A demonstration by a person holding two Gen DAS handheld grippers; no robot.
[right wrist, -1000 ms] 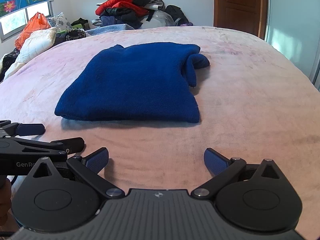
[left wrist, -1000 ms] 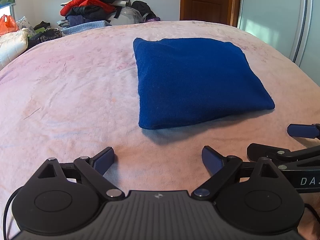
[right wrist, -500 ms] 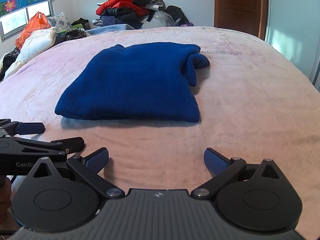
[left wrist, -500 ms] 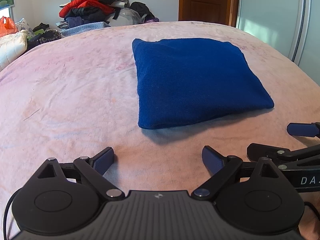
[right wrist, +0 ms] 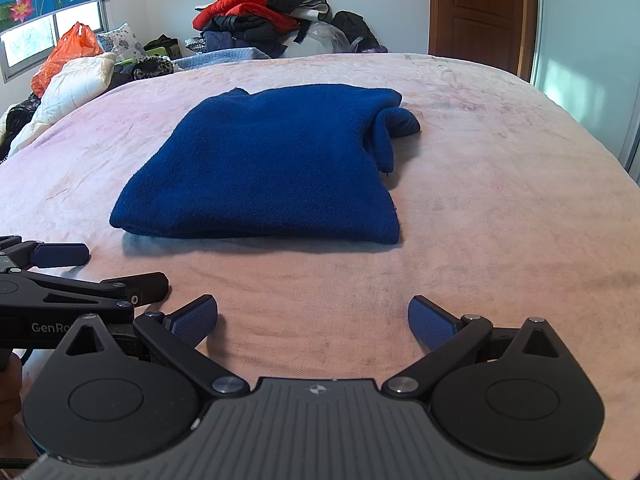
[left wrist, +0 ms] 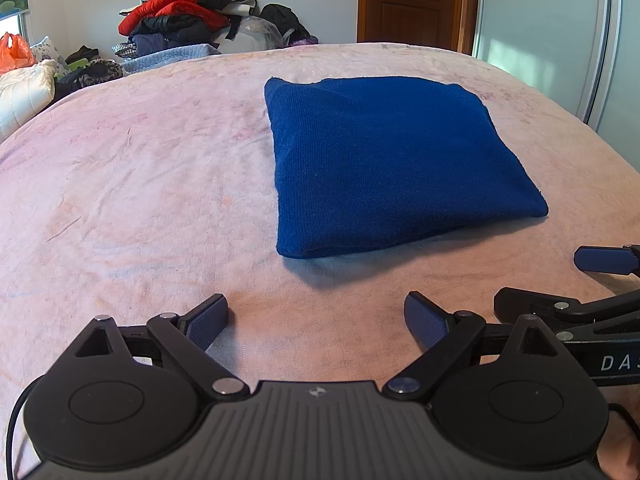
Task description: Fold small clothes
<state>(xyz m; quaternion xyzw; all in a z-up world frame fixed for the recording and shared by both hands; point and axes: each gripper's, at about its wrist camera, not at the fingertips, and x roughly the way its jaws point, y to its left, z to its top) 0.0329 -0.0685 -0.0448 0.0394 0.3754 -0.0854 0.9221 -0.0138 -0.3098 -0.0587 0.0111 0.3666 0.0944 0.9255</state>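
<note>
The pink bed [left wrist: 140, 200] and folded blue garment [right wrist: 264, 168] are viewed low from the near edge by both side-by-side wrist cameras, faced toward the far wall.

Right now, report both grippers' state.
Left gripper: jaws open, holding nothing.
Right gripper: jaws open, holding nothing; blue sweater lies untouched ahead.

One folded blue sweater [left wrist: 396, 164], two claws, one bed [left wrist: 140, 184], one door [right wrist: 476, 12]

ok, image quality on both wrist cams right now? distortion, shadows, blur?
Left wrist view: strong fisheye curve on the bed, sharp focus, soft shadow under the blue garment near edge. Right wrist view: same barrel bend, dark vignette in the top corners, bright window at left, no motion blur.
</note>
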